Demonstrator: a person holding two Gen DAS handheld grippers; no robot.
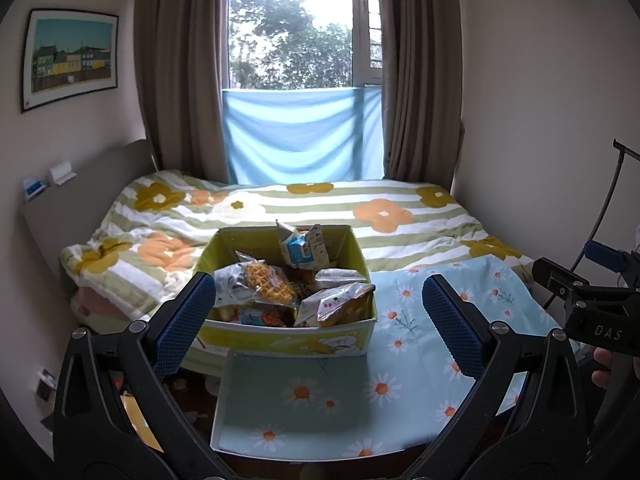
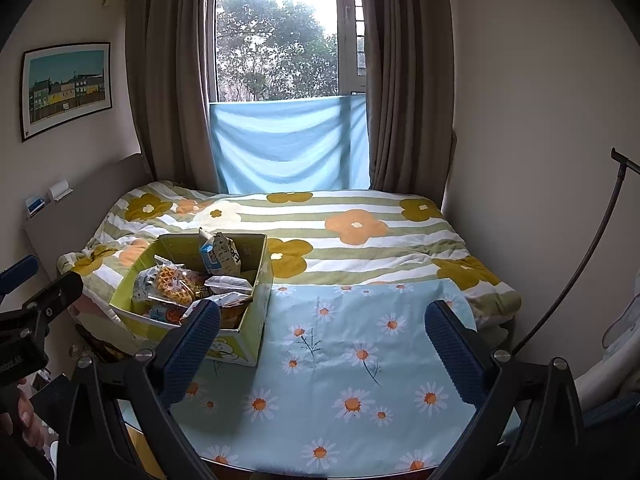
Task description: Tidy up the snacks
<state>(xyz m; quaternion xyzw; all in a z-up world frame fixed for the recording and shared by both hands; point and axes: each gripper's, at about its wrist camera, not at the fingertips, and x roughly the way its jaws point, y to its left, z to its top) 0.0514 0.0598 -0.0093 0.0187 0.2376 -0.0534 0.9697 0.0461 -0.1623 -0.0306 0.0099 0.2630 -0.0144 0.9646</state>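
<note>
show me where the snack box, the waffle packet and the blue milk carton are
snack box [image 1: 288, 338]: left wrist view, on its front wall.
waffle packet [image 1: 267, 283]: left wrist view, on the yellow waffle.
blue milk carton [image 2: 211, 261]: right wrist view, on its blue face.

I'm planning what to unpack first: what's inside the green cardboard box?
Inside the green box: a waffle packet, an upright blue-and-white pouch at the back, and several silvery wrapped snacks. Whatever lies beneath them is covered.

Daylight floods through the window, blown out to white glare at the top. The walls stay dim. Fisheye distortion bends the edges; corners vignette black.
</note>
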